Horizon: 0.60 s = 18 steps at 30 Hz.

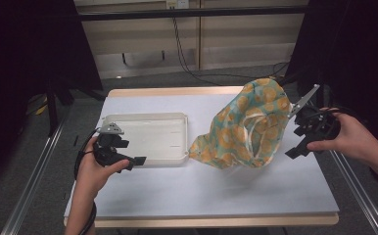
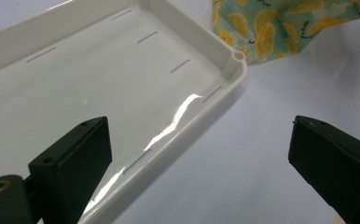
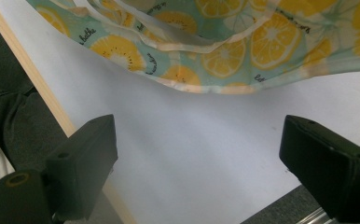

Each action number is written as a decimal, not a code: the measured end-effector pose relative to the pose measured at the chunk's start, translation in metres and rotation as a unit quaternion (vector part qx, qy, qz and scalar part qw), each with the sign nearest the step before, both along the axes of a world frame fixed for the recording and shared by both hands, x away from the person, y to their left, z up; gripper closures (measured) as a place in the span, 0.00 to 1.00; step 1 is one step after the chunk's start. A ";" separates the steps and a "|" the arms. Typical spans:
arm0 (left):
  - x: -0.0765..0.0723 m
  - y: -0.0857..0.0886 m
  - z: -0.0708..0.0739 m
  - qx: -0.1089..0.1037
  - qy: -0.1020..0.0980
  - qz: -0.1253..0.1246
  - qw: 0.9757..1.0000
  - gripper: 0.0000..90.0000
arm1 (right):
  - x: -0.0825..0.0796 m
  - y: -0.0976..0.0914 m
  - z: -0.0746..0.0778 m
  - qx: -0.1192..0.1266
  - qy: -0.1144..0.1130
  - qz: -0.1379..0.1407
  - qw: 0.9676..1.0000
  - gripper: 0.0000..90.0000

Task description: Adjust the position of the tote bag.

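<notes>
High view: lemon-print cloth [image 1: 246,128] sits bunched right of center, touching white tray [image 1: 148,138]. I keep left gripper [image 1: 128,154] and right gripper [image 1: 299,139] spread, holding nothing. Risk: cloth slumps, I pinch one layer.

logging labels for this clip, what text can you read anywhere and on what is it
Small black script on the lemon-print cloth, printed beside the lemon slices: too small and blurred to read for sure.
White tray: no text, just slots.
Table: none.
</notes>
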State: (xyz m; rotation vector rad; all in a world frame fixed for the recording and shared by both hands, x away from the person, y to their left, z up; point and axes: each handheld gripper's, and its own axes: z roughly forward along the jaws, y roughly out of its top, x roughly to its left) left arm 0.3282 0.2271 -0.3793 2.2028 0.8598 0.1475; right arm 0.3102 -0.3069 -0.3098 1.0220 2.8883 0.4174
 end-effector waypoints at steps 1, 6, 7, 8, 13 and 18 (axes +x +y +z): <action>0.000 0.000 0.000 0.000 0.002 -0.002 1.000 0.07 | 0.001 0.001 0.001 0.000 0.002 -0.001 1.000 0.12; 0.000 -0.003 -0.003 0.004 0.004 -0.007 1.000 0.07 | 0.006 0.005 0.006 0.003 0.004 0.005 1.000 0.11; 0.000 -0.003 -0.003 0.004 0.004 -0.007 1.000 0.07 | 0.008 0.006 0.008 0.002 0.008 0.005 1.000 0.12; 0.000 -0.003 -0.004 0.004 0.004 -0.004 1.000 0.07 | 0.009 0.008 0.009 -0.002 0.010 0.004 1.000 0.12; 0.000 -0.001 -0.004 0.008 0.004 -0.009 1.000 0.07 | 0.014 0.013 0.016 -0.008 0.010 0.016 1.000 0.12; 0.000 -0.001 -0.004 0.005 0.008 -0.010 1.000 0.07 | 0.024 0.021 0.037 -0.005 0.001 0.027 1.000 0.11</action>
